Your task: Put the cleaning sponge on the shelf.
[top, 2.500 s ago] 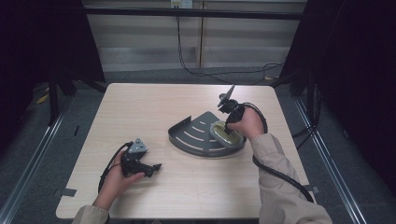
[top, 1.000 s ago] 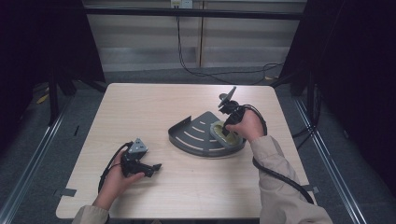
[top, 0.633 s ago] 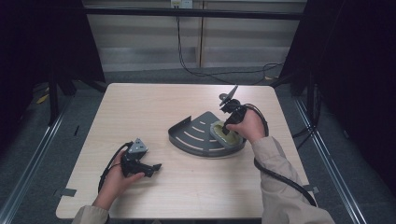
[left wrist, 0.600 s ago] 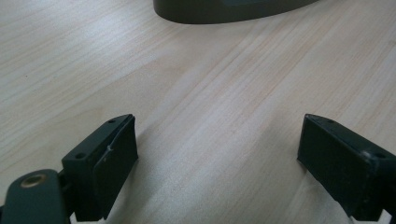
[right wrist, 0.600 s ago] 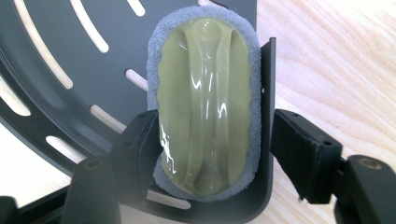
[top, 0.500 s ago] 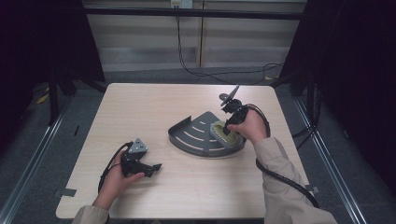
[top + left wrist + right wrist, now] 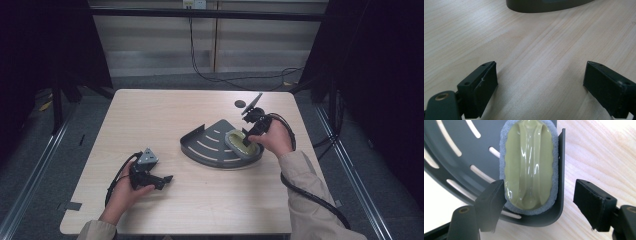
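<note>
A dark grey quarter-round rack (image 7: 210, 145) with slots lies mid-table. An oval scrubber (image 7: 241, 141) with a glossy olive handle and grey-blue pad lies in the rack's right corner against its wall. My right gripper (image 7: 248, 139) hovers over it, open; in the right gripper view the scrubber (image 7: 530, 162) sits between and beyond the jaws, one jaw over the rack floor (image 7: 456, 167), the other outside the wall over bare wood. My left gripper (image 7: 165, 179) rests open near the table's front left, nothing between its jaws (image 7: 540, 87); the rack wall (image 7: 544, 5) shows far ahead.
The light wooden table (image 7: 150, 115) has open room at the back and left. A small dark round spot (image 7: 240, 104) lies behind the rack. Black cables trail from both grippers. Dark floor and metal rails surround the table.
My right gripper has tipped slightly lower and closer over the scrubber in the rack. The left gripper has stayed where it was.
</note>
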`<state>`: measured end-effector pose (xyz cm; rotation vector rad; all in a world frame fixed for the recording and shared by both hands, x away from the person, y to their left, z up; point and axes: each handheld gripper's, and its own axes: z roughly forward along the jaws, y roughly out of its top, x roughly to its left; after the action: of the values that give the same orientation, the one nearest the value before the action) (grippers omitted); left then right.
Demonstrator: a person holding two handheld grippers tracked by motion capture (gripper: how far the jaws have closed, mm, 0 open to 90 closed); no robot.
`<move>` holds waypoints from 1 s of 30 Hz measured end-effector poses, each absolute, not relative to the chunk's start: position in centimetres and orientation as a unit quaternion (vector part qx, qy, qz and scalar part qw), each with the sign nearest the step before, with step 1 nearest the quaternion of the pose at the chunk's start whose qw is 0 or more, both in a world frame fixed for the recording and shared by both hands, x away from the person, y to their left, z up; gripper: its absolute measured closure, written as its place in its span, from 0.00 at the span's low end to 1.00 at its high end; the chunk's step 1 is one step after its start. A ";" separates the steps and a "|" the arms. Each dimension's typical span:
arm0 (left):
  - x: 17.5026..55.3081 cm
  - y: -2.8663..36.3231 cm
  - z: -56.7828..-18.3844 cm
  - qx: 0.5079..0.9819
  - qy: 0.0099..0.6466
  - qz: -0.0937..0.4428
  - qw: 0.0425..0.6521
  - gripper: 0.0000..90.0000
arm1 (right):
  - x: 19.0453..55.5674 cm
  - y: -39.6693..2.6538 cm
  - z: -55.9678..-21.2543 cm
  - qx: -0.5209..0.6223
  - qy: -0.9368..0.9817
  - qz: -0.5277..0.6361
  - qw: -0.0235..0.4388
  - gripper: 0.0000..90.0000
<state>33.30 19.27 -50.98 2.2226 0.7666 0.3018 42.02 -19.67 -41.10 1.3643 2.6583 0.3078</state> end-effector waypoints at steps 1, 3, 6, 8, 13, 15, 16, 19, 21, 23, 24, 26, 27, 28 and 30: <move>33.3 19.3 -51.0 0.869 0.300 0.118 0.376 0.13 | 41.9 -19.8 -41.1 0.452 0.883 0.104 0.068 0.28; 33.3 19.3 -51.0 0.869 0.300 0.118 0.376 0.13 | 41.6 -20.0 -41.1 0.450 0.884 0.105 0.067 0.27; 33.3 19.3 -51.0 0.869 0.299 0.118 0.376 0.13 | 41.2 -20.2 -40.9 0.445 0.886 0.108 0.064 0.27; 33.3 19.3 -51.0 0.869 0.299 0.118 0.376 0.13 | 41.1 -20.3 -40.9 0.445 0.887 0.109 0.065 0.26; 33.3 19.3 -51.0 0.869 0.299 0.118 0.376 0.13 | 40.3 -20.6 -40.6 0.438 0.890 0.112 0.064 0.26; 33.3 19.3 -51.0 0.869 0.299 0.118 0.377 0.13 | 39.8 -20.8 -40.5 0.432 0.893 0.110 0.064 0.26; 33.3 19.3 -51.0 0.869 0.299 0.118 0.377 0.13 | 39.6 -20.9 -40.4 0.428 0.895 0.112 0.063 0.26; 33.3 19.3 -51.0 0.869 0.299 0.118 0.377 0.13 | 39.3 -21.0 -40.4 0.427 0.895 0.113 0.064 0.26; 33.3 19.3 -51.0 0.869 0.299 0.118 0.377 0.13 | 39.0 -21.1 -40.4 0.426 0.896 0.113 0.061 0.26; 33.3 19.3 -51.0 0.868 0.301 0.116 0.378 0.13 | 38.6 -21.3 -40.4 0.425 0.896 0.113 0.058 0.25; 33.3 19.3 -51.0 0.869 0.299 0.118 0.377 0.13 | 38.6 -21.5 -40.4 0.423 0.897 0.112 0.058 0.25; 33.3 19.3 -51.0 0.871 0.297 0.118 0.374 0.13 | 38.2 -21.7 -40.5 0.420 0.898 0.116 0.061 0.25; 33.3 19.3 -51.0 0.870 0.297 0.118 0.374 0.13 | 38.0 -21.8 -40.5 0.419 0.899 0.116 0.059 0.25; 33.3 19.3 -51.0 0.870 0.297 0.118 0.374 0.13 | 37.8 -21.9 -40.5 0.416 0.900 0.113 0.060 0.25; 33.3 19.3 -51.0 0.871 0.297 0.118 0.374 0.13 | 37.5 -22.0 -40.6 0.412 0.903 0.108 0.059 0.25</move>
<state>33.32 19.31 -50.97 2.2290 0.7613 0.3011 37.50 -22.02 -40.55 1.2475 2.7340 0.3286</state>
